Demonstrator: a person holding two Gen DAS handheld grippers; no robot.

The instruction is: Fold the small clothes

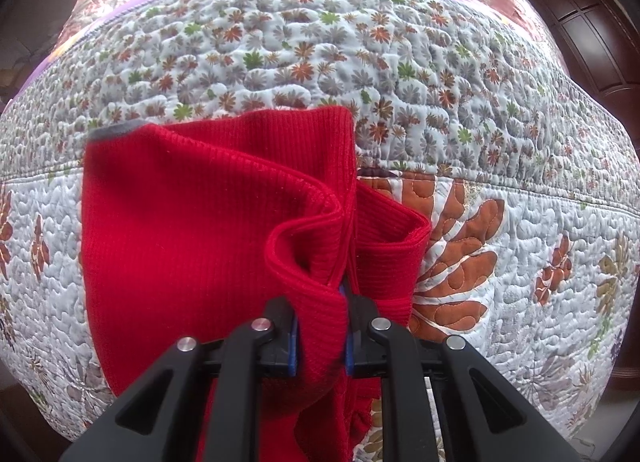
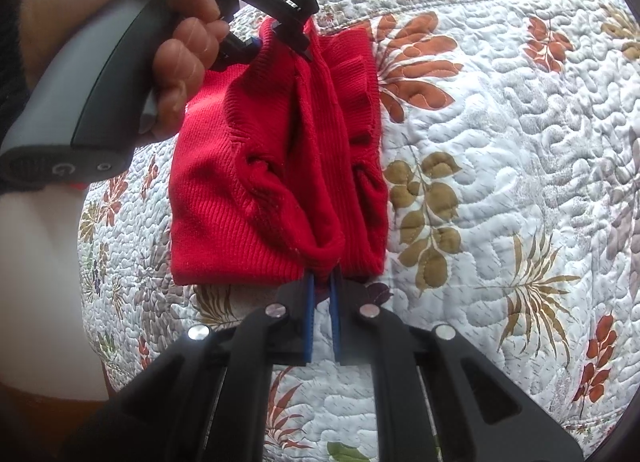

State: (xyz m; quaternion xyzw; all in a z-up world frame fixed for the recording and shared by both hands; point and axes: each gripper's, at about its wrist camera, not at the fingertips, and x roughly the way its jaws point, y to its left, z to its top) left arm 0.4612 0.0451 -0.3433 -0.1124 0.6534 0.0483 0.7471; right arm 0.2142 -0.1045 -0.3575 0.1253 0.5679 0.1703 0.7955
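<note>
the red ribbed knit garment (image 1: 208, 221) hangs stretched between the two tools, held off the quilted floral bedspread (image 1: 500, 246) that covers the bed beneath it. the left tool (image 1: 320, 326) is clamped on one bunched edge of the knit, its blue-padded jaws pressed in on a thick gather of fabric, with a hemmed band curling up just ahead of them. in the right wrist view the right tool (image 2: 322, 286) pinches the opposite edge, its blue pads drawn narrow on a small fold of cloth. the left tool shows there too, at the far end of the garment, gripped by a hand (image 2: 180, 45) around its grey handle.

holding both ends this way looks meant to pull the piece taut and let the loose layers drop, so it can be laid flat before any fold is made. as it stands the fabric is far from flat: it sags in deep vertical pleats between the grips, and an opening, perhaps a sleeve or leg hole, gapes on one side. a thin grey trim (image 1: 116, 131) marks one corner.

around it the bedspread lies bare, its leaf and flower pattern unbroken by other clothes. a dark wooden door (image 1: 592, 29) stands beyond the bed, well apart. nothing blocks the way down; the bunching in the garment itself is the likely hindrance.
</note>
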